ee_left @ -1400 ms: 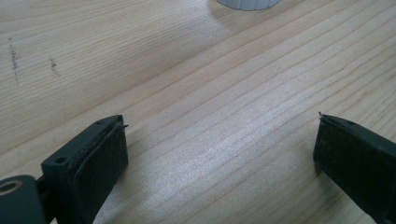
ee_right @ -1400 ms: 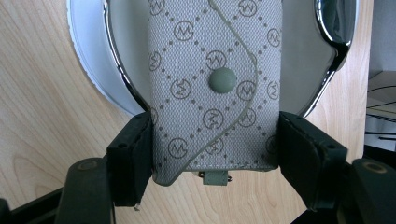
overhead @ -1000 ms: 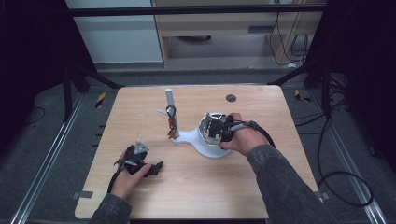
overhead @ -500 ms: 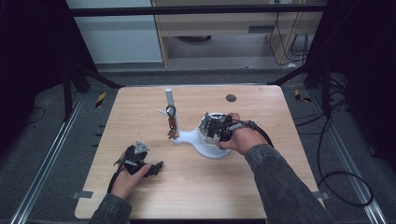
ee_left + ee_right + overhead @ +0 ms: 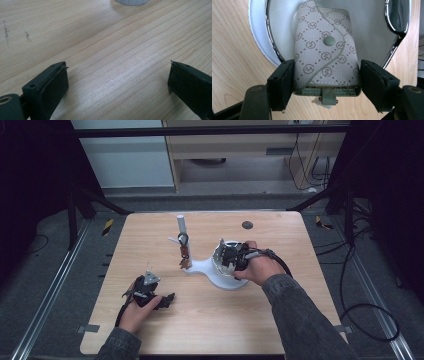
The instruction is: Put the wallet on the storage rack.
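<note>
A grey monogrammed key pouch (image 5: 325,50) with a snap flap lies in a white dish (image 5: 257,30) with a chrome rim. My right gripper (image 5: 325,65) reaches over the dish, one jaw on each side of the pouch. Its jaws have just been opening: the left pad sits against the pouch's edge and a thin gap shows at the right pad. In the high view the right gripper (image 5: 223,257) is over the dish (image 5: 220,279) at mid table. My left gripper (image 5: 117,80) stands open just above bare wood, near the front left in the high view (image 5: 167,300).
The dish joins a white base with an upright post (image 5: 181,226), where a bunch of keys (image 5: 184,254) hangs. A dark round hole (image 5: 247,225) marks the far side of the wooden table (image 5: 280,320). The base's white edge (image 5: 130,2) lies ahead of the left gripper.
</note>
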`<state>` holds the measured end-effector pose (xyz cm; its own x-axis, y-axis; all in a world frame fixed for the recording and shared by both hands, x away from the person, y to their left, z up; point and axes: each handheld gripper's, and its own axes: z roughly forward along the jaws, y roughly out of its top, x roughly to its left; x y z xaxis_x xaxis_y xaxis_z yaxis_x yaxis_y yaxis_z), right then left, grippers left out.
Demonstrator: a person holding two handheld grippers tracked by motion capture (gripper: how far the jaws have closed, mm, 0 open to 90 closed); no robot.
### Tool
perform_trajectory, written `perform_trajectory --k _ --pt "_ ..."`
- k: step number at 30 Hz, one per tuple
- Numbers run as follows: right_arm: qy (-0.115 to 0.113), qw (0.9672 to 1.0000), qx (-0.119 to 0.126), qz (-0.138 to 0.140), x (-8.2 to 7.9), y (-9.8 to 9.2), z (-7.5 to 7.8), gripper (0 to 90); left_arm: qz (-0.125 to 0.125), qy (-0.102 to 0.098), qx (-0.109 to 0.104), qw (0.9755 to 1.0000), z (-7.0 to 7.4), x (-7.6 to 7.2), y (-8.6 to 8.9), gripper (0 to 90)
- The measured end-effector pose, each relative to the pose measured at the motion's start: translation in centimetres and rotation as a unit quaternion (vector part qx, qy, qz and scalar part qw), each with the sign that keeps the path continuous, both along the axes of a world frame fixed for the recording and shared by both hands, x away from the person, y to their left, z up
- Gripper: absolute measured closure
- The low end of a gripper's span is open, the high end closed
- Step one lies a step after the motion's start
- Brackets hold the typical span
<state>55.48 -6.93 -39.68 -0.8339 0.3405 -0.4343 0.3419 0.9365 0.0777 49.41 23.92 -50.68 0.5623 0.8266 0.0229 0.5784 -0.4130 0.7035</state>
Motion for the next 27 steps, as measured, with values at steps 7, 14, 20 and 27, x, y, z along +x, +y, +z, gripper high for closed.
perform_trajectory --k 7,14,20,27 --pt "0.004 1.0 0.003 -0.007 0.06 0.01 0.0 28.5 0.0 0.0 0.0 1.0 0.0 0.0 0.0 2.4" --pt "0.002 0.9999 0.006 -0.009 0.06 -0.09 0.05 27.1 0.0 0.0 0.0 1.0 0.0 0.0 0.0 2.5" --pt "0.002 0.9998 0.012 -0.013 -0.26 -0.2 0.27 22.9 0.0 0.0 0.0 1.0 0.0 0.01 0.0 2.4" --pt "-0.001 0.9998 0.016 -0.012 -0.4 -0.3 0.48 22.1 0.0 0.0 0.0 1.0 0.01 0.01 0.0 2.5"
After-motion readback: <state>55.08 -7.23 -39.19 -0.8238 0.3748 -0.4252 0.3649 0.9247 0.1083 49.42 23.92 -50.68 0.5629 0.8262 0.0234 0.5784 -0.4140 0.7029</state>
